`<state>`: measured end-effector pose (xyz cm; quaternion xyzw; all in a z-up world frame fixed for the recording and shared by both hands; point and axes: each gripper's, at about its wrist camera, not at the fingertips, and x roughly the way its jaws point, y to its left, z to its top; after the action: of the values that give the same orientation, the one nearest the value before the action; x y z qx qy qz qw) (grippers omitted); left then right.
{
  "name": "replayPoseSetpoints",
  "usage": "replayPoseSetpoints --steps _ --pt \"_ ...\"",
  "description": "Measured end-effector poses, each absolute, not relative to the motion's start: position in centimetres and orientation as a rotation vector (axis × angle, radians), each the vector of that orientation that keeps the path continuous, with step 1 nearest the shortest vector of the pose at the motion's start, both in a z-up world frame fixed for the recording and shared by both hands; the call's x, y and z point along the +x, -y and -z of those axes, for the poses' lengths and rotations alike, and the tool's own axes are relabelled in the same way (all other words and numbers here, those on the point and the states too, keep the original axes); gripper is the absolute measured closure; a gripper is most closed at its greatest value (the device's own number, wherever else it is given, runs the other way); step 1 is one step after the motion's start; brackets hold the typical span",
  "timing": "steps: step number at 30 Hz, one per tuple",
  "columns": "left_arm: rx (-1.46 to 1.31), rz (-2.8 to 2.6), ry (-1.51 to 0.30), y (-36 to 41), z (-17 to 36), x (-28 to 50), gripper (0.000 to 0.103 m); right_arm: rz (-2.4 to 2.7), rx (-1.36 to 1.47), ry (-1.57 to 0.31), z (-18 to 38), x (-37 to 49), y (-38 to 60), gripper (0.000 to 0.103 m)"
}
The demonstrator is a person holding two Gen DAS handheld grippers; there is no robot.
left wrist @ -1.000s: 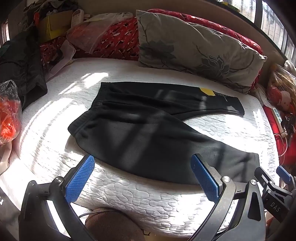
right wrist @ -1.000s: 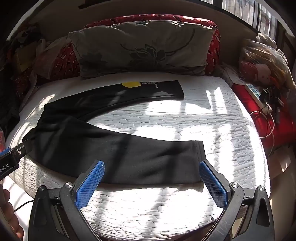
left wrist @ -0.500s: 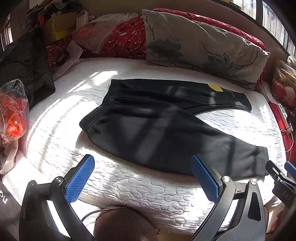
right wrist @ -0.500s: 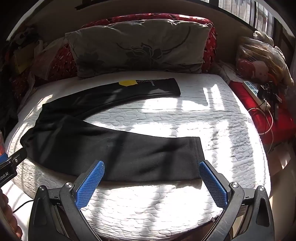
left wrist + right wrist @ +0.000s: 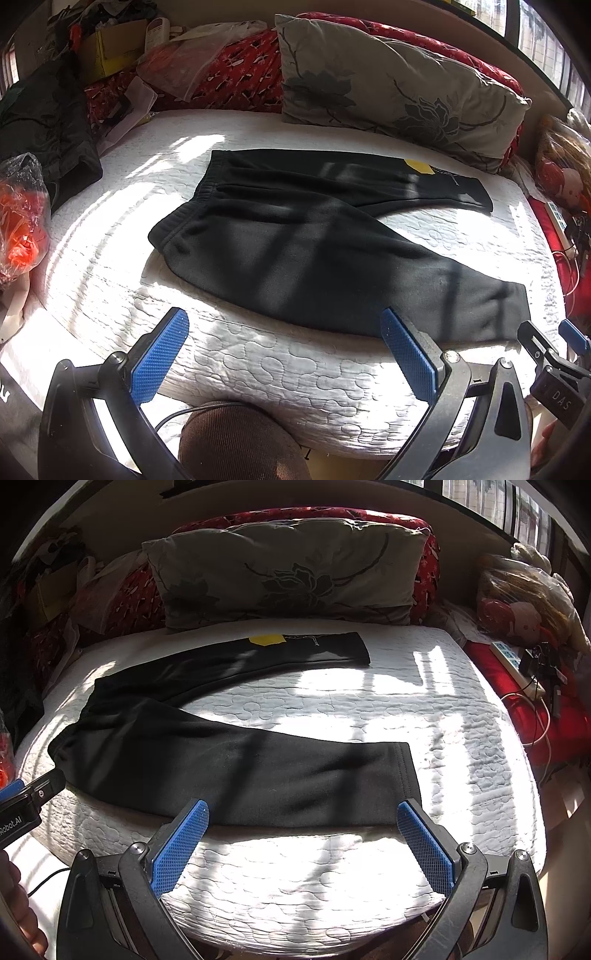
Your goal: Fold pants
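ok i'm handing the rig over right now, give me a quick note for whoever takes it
Left gripper: open, empty, hovering off the near edge of the bed.
Right gripper: open, empty, in front of the near leg's cuff.
Pants: flat on the bed, waistband to the left, legs spread in a V, far leg by the pillow.
Done: pants laid out.
Left: every fold, probably near leg onto far leg first.

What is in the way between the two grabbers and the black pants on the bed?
Nothing visible. Only bare white quilted mattress lies between the open right gripper and the black fleece pants, and the same goes for the open left gripper. The grey flowered pillow sits behind the pants.
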<state>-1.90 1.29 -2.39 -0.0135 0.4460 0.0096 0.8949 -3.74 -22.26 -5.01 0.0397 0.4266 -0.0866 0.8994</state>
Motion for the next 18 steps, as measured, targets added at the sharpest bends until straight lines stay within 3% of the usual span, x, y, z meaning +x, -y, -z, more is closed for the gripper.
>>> replayPoseSetpoints --steps 18 --pt "-0.025 -0.014 -0.929 -0.99 2.61 -1.94 0.000 0.185 0.094 -0.902 5.32 -3.60 22.59 0.000"
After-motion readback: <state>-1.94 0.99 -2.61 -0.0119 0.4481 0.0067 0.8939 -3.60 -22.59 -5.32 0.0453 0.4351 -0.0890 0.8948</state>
